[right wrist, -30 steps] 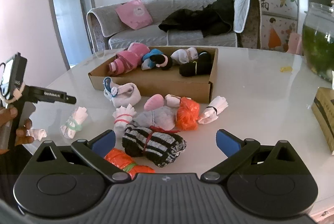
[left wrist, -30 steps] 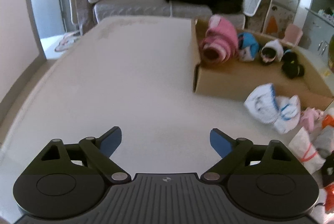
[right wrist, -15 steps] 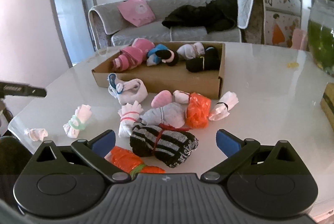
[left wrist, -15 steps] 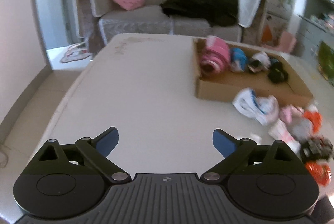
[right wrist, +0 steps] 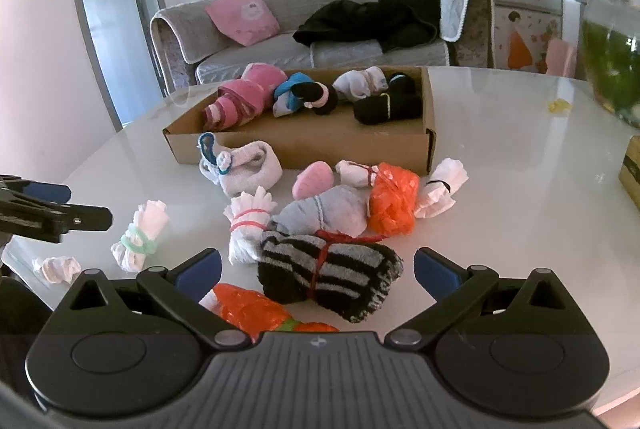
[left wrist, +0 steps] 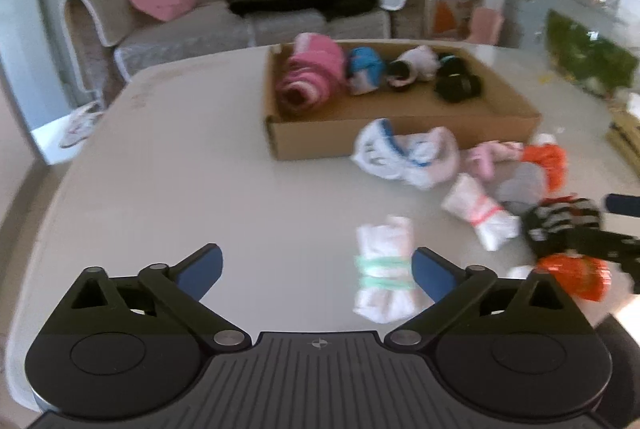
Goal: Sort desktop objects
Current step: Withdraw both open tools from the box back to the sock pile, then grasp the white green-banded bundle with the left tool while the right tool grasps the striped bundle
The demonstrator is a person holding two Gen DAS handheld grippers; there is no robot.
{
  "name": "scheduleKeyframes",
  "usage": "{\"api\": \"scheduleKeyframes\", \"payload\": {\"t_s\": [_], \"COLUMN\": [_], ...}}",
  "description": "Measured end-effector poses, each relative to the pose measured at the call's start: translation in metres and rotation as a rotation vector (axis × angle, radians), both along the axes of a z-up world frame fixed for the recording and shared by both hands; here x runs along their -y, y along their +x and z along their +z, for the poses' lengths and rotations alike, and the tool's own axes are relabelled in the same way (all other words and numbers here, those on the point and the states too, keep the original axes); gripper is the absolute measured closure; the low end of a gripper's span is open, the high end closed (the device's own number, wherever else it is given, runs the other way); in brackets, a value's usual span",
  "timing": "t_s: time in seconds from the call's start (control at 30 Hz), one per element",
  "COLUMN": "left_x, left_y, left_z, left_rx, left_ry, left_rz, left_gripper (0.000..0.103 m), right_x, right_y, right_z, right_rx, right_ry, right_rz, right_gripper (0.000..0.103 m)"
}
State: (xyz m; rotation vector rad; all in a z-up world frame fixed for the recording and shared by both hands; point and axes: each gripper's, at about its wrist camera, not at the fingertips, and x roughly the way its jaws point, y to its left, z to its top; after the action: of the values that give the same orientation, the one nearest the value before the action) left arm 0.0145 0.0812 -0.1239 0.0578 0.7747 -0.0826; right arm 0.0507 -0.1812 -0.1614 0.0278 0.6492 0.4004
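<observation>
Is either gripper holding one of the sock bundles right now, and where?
Neither. The left gripper and right gripper are both open, holding nothing.

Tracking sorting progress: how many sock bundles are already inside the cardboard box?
5 in the cardboard box: pink striped bundle at left, blue one, black-and-pink one, white one, black one at right. Smaller ones may hide behind.
</observation>
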Motion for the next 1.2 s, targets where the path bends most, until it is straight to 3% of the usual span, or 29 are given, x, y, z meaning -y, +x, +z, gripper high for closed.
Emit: {"api": "scheduleKeyframes", "payload": {"t_s": [0.2, 0.43, 0.7, 0.77, 0.87, 1.0, 1.2], "left_x": [0.015, 0.024, 0.03, 0.032, 0.036, 0.034, 0.029], "left_y": [0.016, 0.034, 0.038, 0.038, 0.035, 0.033, 0.033], "left_z": [-0.013, -0.036, -0.043, -0.043, -0.041, -0.037, -0.036], "left_rx": [-0.063, -0.133, -0.123, -0.12, -0.114, -0.116, -0.131], "left_ry": [-0.057, -0.097, -0.055, -0.043, -0.04, -0.071, -0.116], "left_rz": [-0.036, -0.039, -0.051, -0.055, -0.059, -0.046, -0.04], "left_gripper": [0.009, 0.009, 0.012, 0.016, 0.03, 0.062, 0.062], "right_x": [0.0, -0.01, -0.018, -0.018, -0.015, -0.015, -0.014], "right_y": [0.008, 0.011, 0.013, 0.014, 0.015, 0.015, 0.016], "right_z": [-0.007, -0.014, -0.019, -0.021, -0.023, -0.025, -0.024], "right_rx": [-0.021, -0.037, -0.044, -0.054, -0.056, -0.049, -0.055], "right_ry": [0.003, -0.007, -0.017, -0.02, -0.021, -0.024, -0.02], "right_rz": [-0.014, -0.013, -0.055, -0.07, -0.091, -0.087, -0.078], "right_gripper": [0.001, 0.001, 0.003, 0.012, 0.021, 0.024, 0.027]}}
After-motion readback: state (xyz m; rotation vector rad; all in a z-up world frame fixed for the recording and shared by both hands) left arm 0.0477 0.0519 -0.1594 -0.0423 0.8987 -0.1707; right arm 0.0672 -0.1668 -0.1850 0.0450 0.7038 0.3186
